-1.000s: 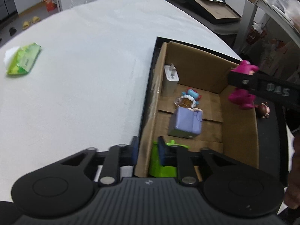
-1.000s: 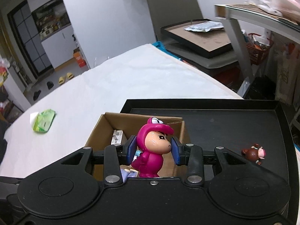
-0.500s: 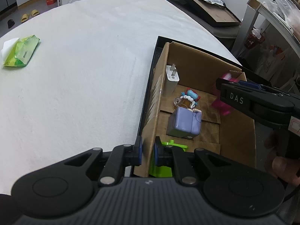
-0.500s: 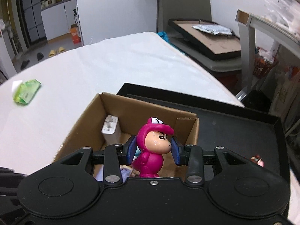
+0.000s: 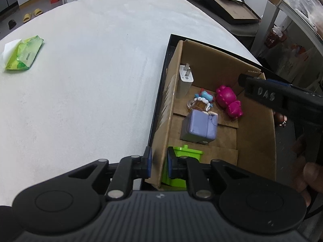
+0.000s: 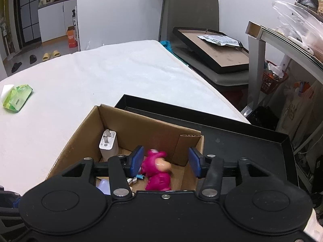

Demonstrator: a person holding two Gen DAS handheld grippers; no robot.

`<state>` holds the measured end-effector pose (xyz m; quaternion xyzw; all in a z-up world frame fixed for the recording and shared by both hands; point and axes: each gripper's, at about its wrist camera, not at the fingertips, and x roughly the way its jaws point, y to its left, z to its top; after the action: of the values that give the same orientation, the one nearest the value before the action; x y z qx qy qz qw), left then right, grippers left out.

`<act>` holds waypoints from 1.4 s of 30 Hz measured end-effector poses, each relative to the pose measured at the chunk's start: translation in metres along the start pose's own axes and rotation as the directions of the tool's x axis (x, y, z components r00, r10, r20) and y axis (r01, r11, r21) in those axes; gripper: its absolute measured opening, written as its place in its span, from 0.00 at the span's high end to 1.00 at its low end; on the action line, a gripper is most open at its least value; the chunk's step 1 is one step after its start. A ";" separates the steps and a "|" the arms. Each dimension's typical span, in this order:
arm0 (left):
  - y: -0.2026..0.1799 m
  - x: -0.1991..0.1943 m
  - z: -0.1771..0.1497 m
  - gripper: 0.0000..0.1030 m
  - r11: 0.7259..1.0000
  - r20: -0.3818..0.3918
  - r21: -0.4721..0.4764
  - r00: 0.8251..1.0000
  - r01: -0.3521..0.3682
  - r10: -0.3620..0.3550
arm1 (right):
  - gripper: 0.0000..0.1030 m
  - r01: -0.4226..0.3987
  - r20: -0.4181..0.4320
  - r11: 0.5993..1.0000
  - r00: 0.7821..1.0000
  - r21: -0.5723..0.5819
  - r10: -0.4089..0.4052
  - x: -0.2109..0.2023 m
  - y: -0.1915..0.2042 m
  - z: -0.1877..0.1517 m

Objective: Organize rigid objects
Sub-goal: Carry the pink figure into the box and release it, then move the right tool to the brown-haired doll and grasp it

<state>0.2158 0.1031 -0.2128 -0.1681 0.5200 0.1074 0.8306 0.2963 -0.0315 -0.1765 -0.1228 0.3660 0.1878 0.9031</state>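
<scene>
A cardboard box (image 5: 256,133) stands in a black tray (image 6: 242,141) on the white table. My left gripper (image 5: 158,162) is shut on the box's near left wall. My right gripper (image 6: 165,162) is open above the box; it also shows in the left wrist view (image 5: 260,94). A pink figurine (image 5: 229,100) lies on the box floor, blurred in the right wrist view (image 6: 157,171). Also in the box are a white charger (image 5: 184,80), a purple block (image 5: 199,127), a small blue-and-brown toy (image 5: 201,101) and a green toy (image 5: 181,163).
A small brown figurine (image 5: 281,119) lies on the tray right of the box. A green tissue pack (image 5: 22,54) lies far left on the table. A chair with a framed board (image 6: 212,50) and a cluttered shelf (image 6: 282,40) stand behind the table.
My right gripper moved over the box, opened and let go of the pink figurine, which now lies on the box floor. My left gripper kept its hold on the box wall.
</scene>
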 end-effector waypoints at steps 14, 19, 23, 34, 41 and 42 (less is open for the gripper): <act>-0.017 0.000 0.008 0.76 0.997 0.003 0.006 0.997 -0.074 0.074 | 0.45 0.009 0.019 0.985 1.000 0.172 -0.012 -0.008 -0.048 0.002; -0.025 0.001 0.011 0.65 0.995 0.002 0.001 0.995 -0.100 0.100 | 0.44 0.028 0.000 0.972 1.000 0.235 -0.029 -0.002 -0.070 -0.002; -0.031 0.003 0.016 0.62 0.992 0.002 -0.001 0.992 -0.124 0.124 | 0.42 0.057 -0.018 0.958 0.998 0.280 -0.054 0.004 -0.090 -0.007; -0.045 0.014 0.031 0.59 0.981 -0.010 -0.035 0.982 -0.191 0.191 | 0.38 0.090 -0.110 0.962 0.992 0.257 -0.063 0.030 -0.121 -0.021; -0.059 0.023 0.044 0.58 0.967 -0.005 -0.020 0.967 -0.253 0.253 | 0.25 0.130 -0.162 0.960 0.983 0.250 -0.091 0.048 -0.139 -0.026; -0.061 0.025 0.045 0.58 0.964 -0.006 -0.016 0.964 -0.264 0.264 | 0.24 0.134 -0.167 0.960 0.981 0.247 -0.094 0.050 -0.141 -0.026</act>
<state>0.2855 0.0642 -0.2072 -0.1044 0.5384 0.2212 0.8064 0.3741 -0.1555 -0.2186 -0.0396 0.4481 0.0762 0.8898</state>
